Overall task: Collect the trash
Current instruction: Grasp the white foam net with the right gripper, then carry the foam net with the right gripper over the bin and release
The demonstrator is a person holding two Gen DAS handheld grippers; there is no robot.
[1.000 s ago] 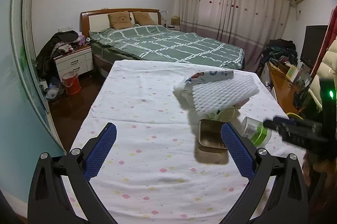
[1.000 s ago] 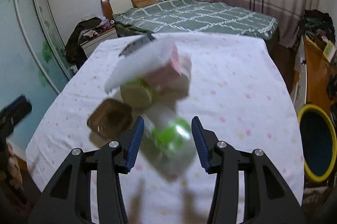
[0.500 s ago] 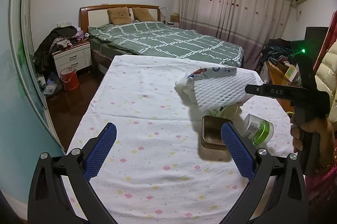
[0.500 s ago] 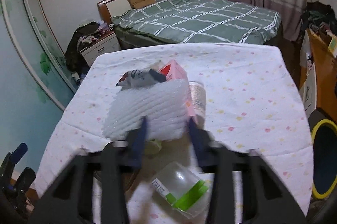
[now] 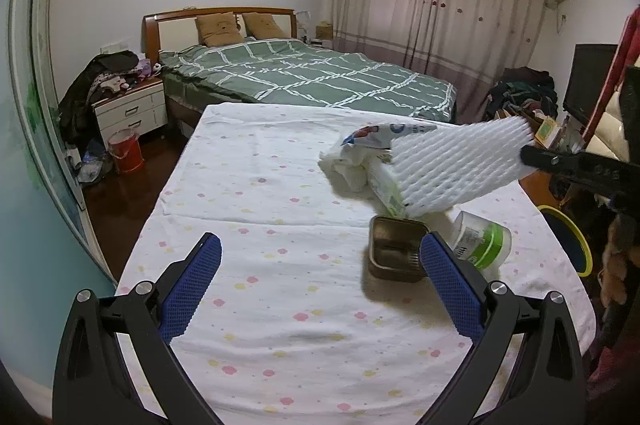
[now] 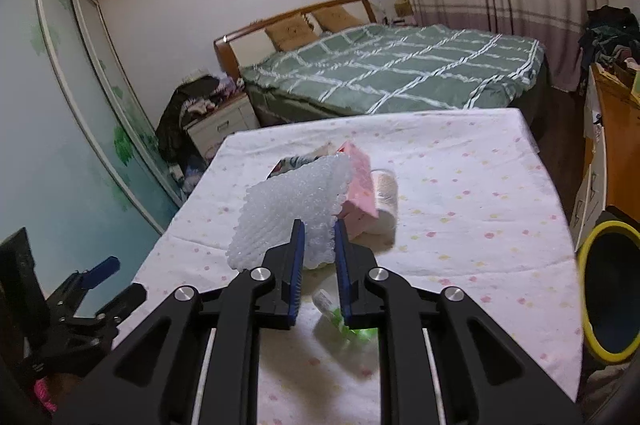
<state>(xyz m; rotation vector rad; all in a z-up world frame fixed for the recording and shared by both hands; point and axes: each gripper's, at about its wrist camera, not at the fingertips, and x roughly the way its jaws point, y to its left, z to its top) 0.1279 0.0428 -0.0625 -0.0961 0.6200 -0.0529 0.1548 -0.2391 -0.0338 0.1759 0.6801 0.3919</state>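
Several pieces of rubbish crowd the right part of the table: a crumpled white tissue wad (image 5: 347, 167), a printed foil snack wrapper (image 5: 380, 134), a pink cardboard box (image 6: 360, 185) with a pale paper roll (image 6: 385, 195) lying against it, a brown rectangular metal tin (image 5: 394, 253) and a clear plastic jar with a green label (image 5: 482, 239) tipped on its side. In the left wrist view the tin sits just inside the right finger of the left gripper (image 5: 316, 285), and the jar lies just beyond it. That gripper is spread wide with nothing between its blue pads, hovering over bare cloth.

The white foam mesh sleeve (image 6: 292, 213) is raised above the pile, tilted, its lower end still over the box and wrapper. The right gripper (image 6: 318, 245) is clamped on the sleeve's near edge, pads pinching the foam from both sides; in the left wrist view its black finger meets the sleeve's far right end. The jar lies on the cloth below that gripper, blurred.

Underneath is a white tablecloth with small pink and yellow flowers (image 5: 260, 185). A black bin with a yellow rim (image 6: 612, 289) stands on the floor beside the table's right edge. Behind are a bed with a green checked quilt (image 5: 312, 77), a white bedside cabinet (image 5: 132, 113), a red bucket (image 5: 126, 150) and pink curtains (image 5: 432, 9).
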